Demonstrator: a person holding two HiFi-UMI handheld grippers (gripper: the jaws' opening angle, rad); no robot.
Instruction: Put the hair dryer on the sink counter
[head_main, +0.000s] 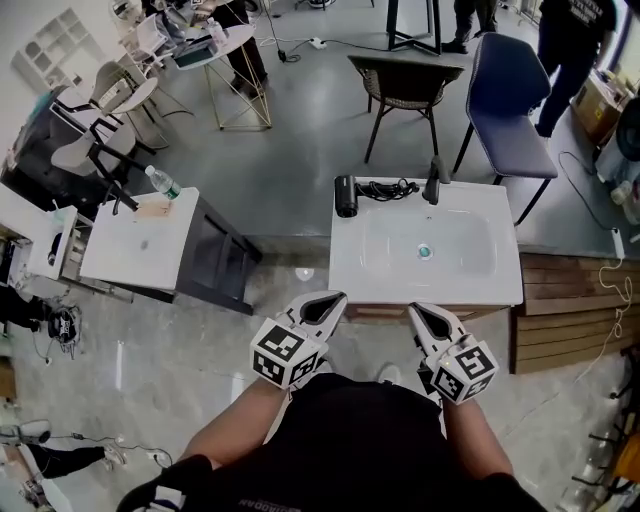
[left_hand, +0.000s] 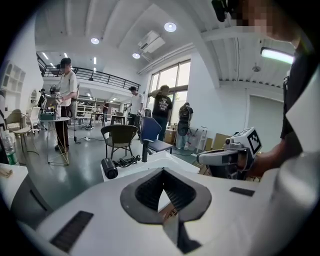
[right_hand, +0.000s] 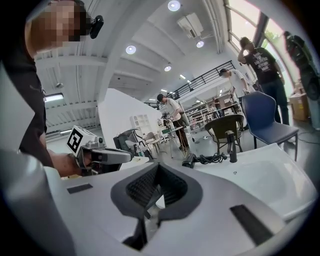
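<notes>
The black hair dryer (head_main: 345, 195) lies on the back left corner of the white sink counter (head_main: 505, 285), its cord (head_main: 388, 188) coiled beside it. It also shows in the left gripper view as the hair dryer (left_hand: 109, 167) and in the right gripper view as the hair dryer (right_hand: 189, 160). Both grippers hang at the counter's front edge, well short of the dryer. My left gripper (head_main: 330, 303) (left_hand: 162, 175) is shut with nothing in it. My right gripper (head_main: 420, 316) (right_hand: 157, 169) is shut and empty too.
A black faucet (head_main: 435, 180) stands behind the basin. A second white sink cabinet (head_main: 105, 265) with a bottle (head_main: 163, 183) stands to the left. Behind the counter are a wicker chair (head_main: 405, 85) and a blue chair (head_main: 510, 95). People stand further back. A wooden platform (head_main: 570, 300) lies to the right.
</notes>
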